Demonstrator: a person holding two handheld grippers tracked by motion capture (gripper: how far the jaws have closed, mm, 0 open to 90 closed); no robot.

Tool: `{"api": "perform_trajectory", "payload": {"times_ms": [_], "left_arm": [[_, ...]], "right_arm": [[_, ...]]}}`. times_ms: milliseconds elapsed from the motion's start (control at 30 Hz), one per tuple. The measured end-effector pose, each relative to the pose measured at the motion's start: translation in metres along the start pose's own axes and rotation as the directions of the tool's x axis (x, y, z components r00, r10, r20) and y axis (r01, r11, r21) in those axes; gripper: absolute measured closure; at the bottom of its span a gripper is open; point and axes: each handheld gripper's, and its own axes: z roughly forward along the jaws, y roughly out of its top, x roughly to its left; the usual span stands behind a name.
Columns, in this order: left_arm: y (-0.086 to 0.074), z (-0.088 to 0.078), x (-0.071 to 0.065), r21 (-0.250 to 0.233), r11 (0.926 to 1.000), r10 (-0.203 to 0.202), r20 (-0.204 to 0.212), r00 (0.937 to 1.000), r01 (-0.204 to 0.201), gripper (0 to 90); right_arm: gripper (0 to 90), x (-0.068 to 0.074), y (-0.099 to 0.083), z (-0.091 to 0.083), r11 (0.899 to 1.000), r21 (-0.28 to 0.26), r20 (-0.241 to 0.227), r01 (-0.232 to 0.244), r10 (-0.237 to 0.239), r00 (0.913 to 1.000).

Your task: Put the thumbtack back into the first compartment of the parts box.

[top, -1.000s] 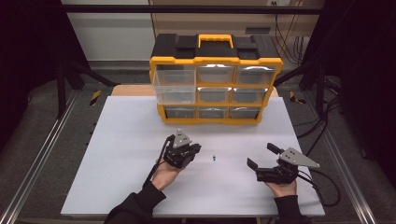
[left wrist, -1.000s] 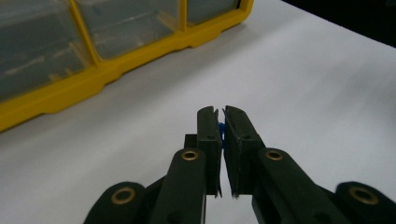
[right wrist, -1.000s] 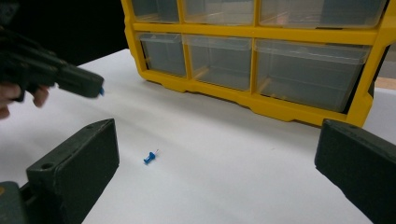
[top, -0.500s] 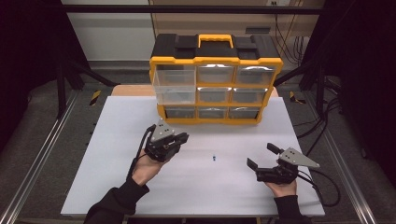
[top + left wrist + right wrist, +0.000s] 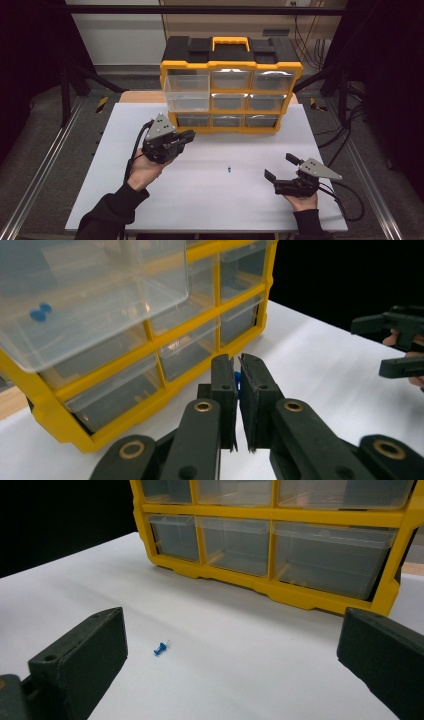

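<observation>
On the tabletop (image 5: 150, 200) stands the organizer (image 5: 231, 85), its upper-left drawer (image 5: 187, 92) pulled out with two blue pins (image 5: 40, 311) inside. The left tongs (image 5: 186, 137) are clenched on another blue pin (image 5: 237, 382) near that drawer, its direction hidden. The right tongs (image 5: 280, 167) are released. One pin (image 5: 160, 648) remains on the tabletop, lying flat, tip toward the organizer.

Small blue pushpin (image 5: 237, 381) pinched between closed jaws of raised left gripper (image 5: 186, 136), mostly hidden, near the pulled-out clear top-left drawer (image 5: 187, 93) of yellow organizer (image 5: 231, 66) holding two blue pins (image 5: 40, 312)
</observation>
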Motion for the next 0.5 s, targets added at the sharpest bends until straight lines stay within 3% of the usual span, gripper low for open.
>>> {"api": "perform_trajectory", "payload": {"times_ms": [500], "left_arm": [[0.042, -0.016, 0.008, -0.043, 0.9989, 0.017, -0.013, 0.9998, -0.018, 84.6]], "right_arm": [[0.6, -0.001, 0.0, -0.001, 1.0, 0.003, -0.006, 0.018, -0.018, 0.9998]]}}
